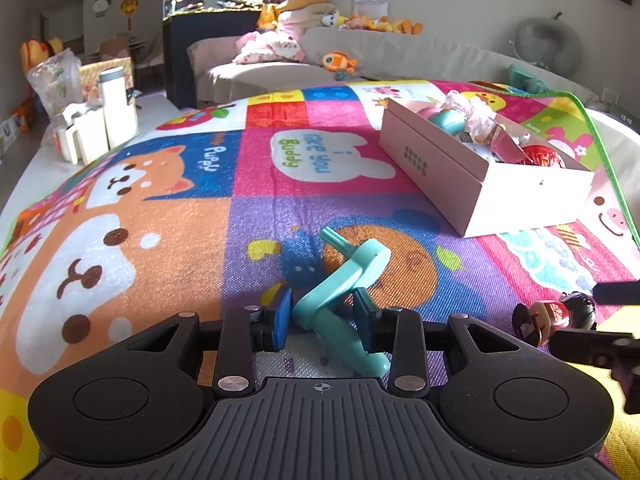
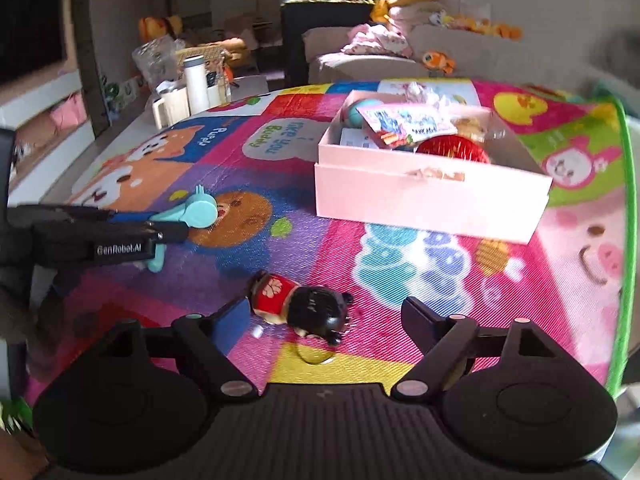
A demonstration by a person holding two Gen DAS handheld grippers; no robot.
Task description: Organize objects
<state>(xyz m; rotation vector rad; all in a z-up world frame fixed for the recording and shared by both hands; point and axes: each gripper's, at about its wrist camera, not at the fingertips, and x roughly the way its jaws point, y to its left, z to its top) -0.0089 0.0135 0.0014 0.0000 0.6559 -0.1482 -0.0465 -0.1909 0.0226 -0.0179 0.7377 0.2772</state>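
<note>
A: What sits between the left gripper's blue pads?

B: A teal plastic toy — a bent, jointed piece with a round flat head and a thin peg sticking up from it. The fingers stand on either side of its lower limb, close to it, but I cannot tell whether they press it or only flank it. It lies on the play mat, near the mat's near edge.

A: And the right gripper?

B: Its jaws stand wide apart, holding nothing. Between them, on the mat, lies a small doll figure on its side: glossy black hair, a red top with white flower marks, a pale face. A ring shows just below its head. It rests closer to the left finger than to the right one.

A: Where is the box?

B: The pink box sits toward the mat's far right corner, lid off — inside are a shiny red ball, a teal egg shape, a printed packet and crinkled wrappers. The teal toy lies to its left and nearer; the doll is nearer too, well apart from it.
</note>
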